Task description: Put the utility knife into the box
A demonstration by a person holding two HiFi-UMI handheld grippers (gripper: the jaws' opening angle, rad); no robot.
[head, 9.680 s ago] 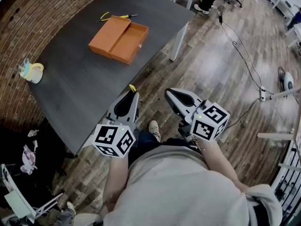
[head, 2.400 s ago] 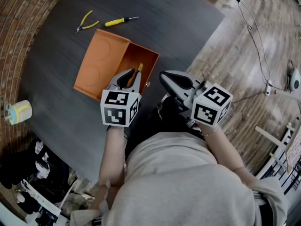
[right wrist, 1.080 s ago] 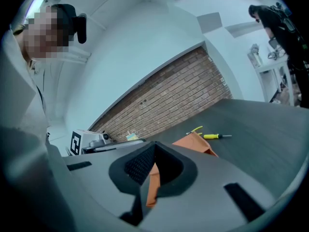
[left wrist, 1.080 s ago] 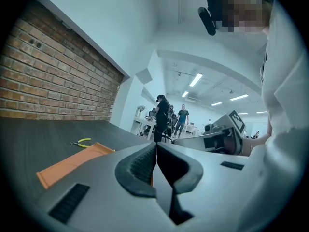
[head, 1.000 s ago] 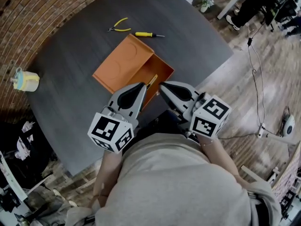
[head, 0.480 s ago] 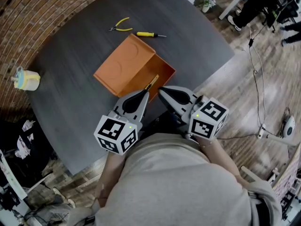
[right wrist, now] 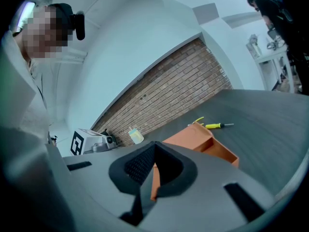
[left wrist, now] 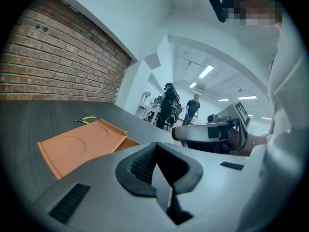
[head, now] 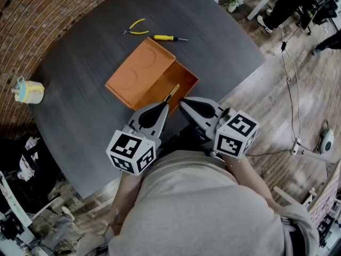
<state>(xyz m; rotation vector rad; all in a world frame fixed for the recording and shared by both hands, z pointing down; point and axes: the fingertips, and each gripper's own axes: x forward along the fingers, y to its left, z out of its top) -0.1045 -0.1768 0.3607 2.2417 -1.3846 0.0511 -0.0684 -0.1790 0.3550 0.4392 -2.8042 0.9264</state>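
Note:
An open orange box [head: 139,74] lies on the dark table [head: 74,116], lid flat to the left and tray to the right. The yellow-and-black utility knife [head: 171,93] lies inside the tray, near its front wall. My left gripper [head: 164,106] hovers just short of the tray's near edge, shut and empty. My right gripper [head: 182,102] is beside it, also shut and empty. In the left gripper view the box [left wrist: 79,145] sits beyond the shut jaws. In the right gripper view the box [right wrist: 205,139] shows past the shut jaws.
Yellow pliers [head: 133,28] and a yellow screwdriver [head: 168,38] lie behind the box. A small cup [head: 27,91] stands at the table's left edge by the brick wall. The table's right edge drops to a wooden floor with cables. People stand far off.
The knife that my left gripper carried earlier now lies in the box tray. Over the last second the left gripper drew back slightly toward the person; the right barely moved.

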